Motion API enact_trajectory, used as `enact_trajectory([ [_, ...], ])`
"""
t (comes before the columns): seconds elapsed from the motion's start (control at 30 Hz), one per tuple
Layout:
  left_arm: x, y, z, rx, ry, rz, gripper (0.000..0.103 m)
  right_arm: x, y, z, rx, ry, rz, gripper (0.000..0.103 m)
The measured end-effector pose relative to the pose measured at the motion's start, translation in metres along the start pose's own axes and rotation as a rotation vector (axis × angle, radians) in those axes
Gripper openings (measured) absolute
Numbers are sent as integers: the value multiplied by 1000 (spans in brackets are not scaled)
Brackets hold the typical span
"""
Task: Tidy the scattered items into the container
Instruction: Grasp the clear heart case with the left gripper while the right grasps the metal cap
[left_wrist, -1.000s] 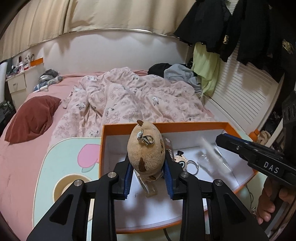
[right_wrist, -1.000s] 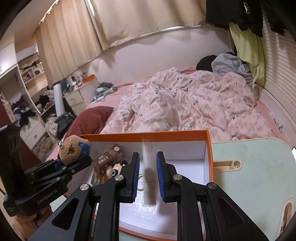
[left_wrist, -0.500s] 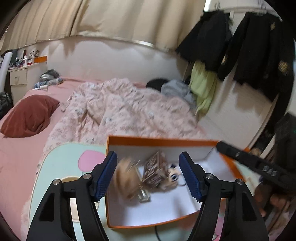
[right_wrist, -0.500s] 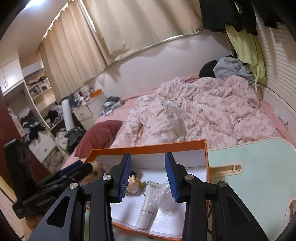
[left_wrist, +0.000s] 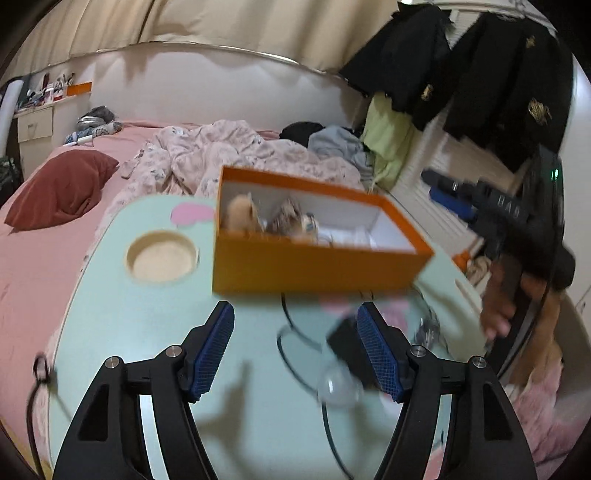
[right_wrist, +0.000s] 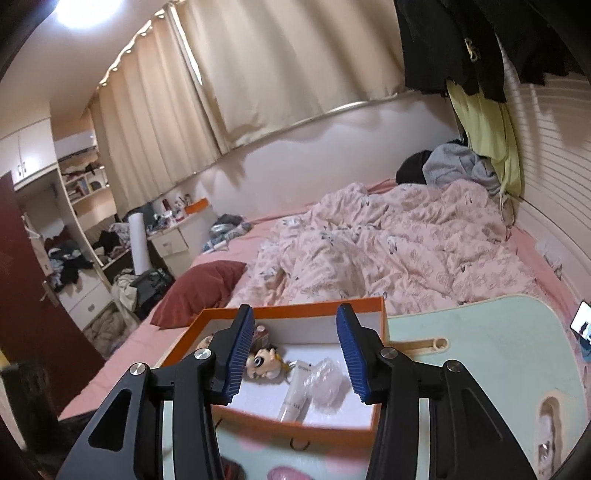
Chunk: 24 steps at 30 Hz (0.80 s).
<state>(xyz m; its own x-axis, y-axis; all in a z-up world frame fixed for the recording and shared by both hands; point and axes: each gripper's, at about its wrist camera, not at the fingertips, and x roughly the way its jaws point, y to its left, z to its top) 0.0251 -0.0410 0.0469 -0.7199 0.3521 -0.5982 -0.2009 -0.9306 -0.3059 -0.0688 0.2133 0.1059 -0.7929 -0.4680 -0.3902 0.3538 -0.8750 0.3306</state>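
Left gripper (left_wrist: 295, 347): I see its jaws spread wide with nothing between them, held above the pale green bench (left_wrist: 147, 317), short of the orange box (left_wrist: 314, 262).
Right gripper (right_wrist: 295, 350): mine here is also wide open and empty, hovering over the box's open top.
Box: it sits on the bench beside the round cup recess (left_wrist: 161, 256).
Contents, left view: a tan plush toy (left_wrist: 240, 214) sits at the box's left end; the things next to it are too blurred for me to name.
Contents, right view: a big-eyed doll head (right_wrist: 263, 363), a white tube (right_wrist: 295, 397) and a crumpled clear wrapper (right_wrist: 327, 380) lie on the white floor of the box.
Bench front: a black cable (left_wrist: 295, 350) loops across it; other blurred bits I cannot tell.
Behind: a bed with a pink quilt (right_wrist: 388, 251).
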Motion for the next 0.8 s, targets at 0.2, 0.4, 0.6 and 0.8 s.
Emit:
enact_trajectory([
  [0.2,15,-27,-22,90,81,13,62,-36,-6,-21,-23,37,-4,46],
  [0.4,36,-38,-33,106,126,12,62,-45,-24,-56,-31,170,-54,47],
  [0.6,43,-54,-42,212,104,90,39,-34,-26,-85,-36,298,-42,47],
  [0.8,37,-58,-40,221,73,73,39,-21,-13,-99,-87,343,-37,47],
])
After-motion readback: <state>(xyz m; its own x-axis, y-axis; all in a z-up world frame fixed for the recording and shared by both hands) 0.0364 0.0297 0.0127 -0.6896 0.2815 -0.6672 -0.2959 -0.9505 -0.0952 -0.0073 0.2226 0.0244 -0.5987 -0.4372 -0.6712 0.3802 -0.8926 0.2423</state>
